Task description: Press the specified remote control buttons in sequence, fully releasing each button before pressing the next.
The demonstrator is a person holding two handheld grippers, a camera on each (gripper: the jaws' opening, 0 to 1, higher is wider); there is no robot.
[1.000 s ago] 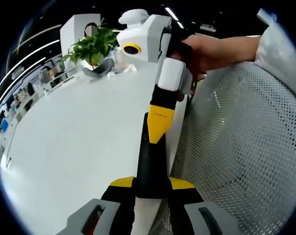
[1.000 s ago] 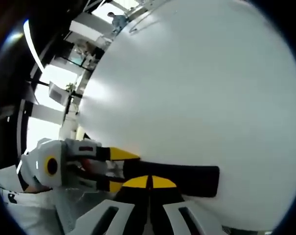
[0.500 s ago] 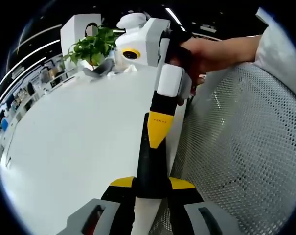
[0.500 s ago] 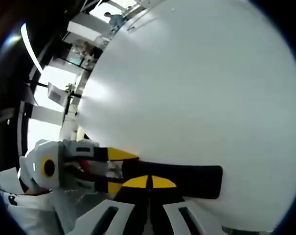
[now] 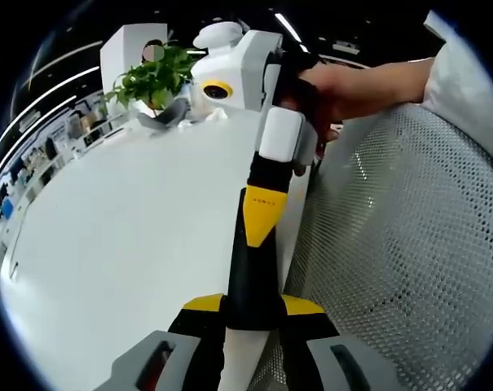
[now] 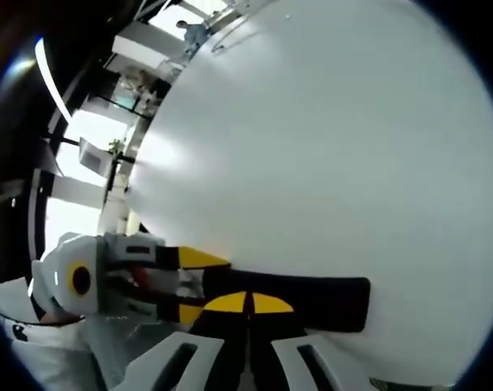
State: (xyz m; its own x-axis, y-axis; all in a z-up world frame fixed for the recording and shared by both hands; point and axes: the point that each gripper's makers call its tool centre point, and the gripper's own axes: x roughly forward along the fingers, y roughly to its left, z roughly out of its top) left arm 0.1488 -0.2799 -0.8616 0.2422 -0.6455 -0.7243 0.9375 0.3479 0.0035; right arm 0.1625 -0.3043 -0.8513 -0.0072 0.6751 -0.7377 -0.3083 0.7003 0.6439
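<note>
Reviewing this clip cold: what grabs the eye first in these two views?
In the left gripper view, the black remote control runs up the middle from the left gripper, with the right gripper pressing its yellow-tipped jaws down on it, a person's hand behind. In the right gripper view the same remote lies sideways on the big white table. A green potted plant stands at the table's far end.

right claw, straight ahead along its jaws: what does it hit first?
Probably the black remote, lying across right past the shut right claw tips; it may already touch. Beyond is white table.
</note>
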